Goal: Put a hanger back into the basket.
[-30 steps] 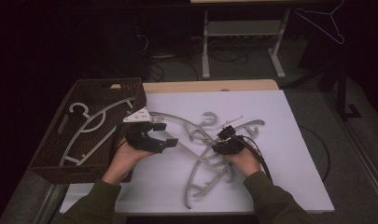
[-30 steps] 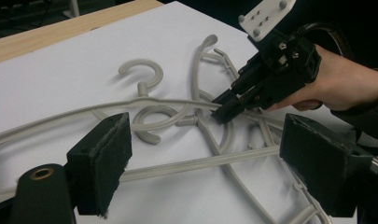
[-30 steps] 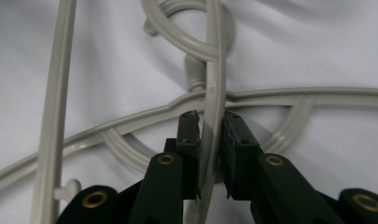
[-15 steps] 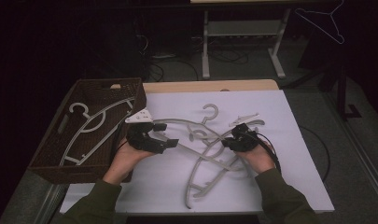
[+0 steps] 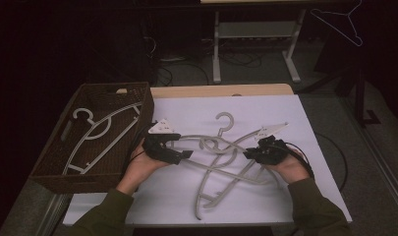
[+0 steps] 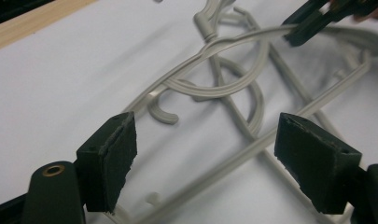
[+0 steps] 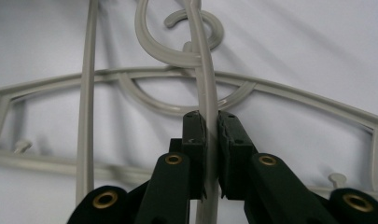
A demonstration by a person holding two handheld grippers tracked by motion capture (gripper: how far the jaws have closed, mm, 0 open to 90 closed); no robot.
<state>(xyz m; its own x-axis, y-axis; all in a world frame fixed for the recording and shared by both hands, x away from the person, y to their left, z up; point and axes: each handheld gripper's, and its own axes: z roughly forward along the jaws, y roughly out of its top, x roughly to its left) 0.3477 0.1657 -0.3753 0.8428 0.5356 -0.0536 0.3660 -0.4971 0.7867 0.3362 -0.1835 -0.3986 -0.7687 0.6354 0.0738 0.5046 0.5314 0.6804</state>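
Observation:
A tangle of grey plastic hangers (image 5: 221,162) lies on the white table cover (image 5: 304,123). My right gripper (image 5: 248,154) is shut on the thin arm of one hanger (image 7: 209,93), which runs straight up between the jaws towards a hook (image 7: 196,21). My left gripper (image 5: 185,154) is open at the left end of the tangle. Its pads (image 6: 109,158) stand wide apart just above the hanger bars (image 6: 233,154), holding nothing. The right gripper (image 6: 312,16) also appears at the top of the left gripper view, clamped on that curved arm (image 6: 224,46).
A dark woven basket (image 5: 49,167) sits at the table's left edge with one grey hanger (image 5: 103,135) inside. Another hanger (image 5: 341,22) hangs at the back right. A metal stand (image 5: 255,44) and cables are on the floor behind the table.
My right gripper has moved to the right across the table with the hanger arm in it, dragging that hanger along. The left gripper has stayed roughly in place, open.

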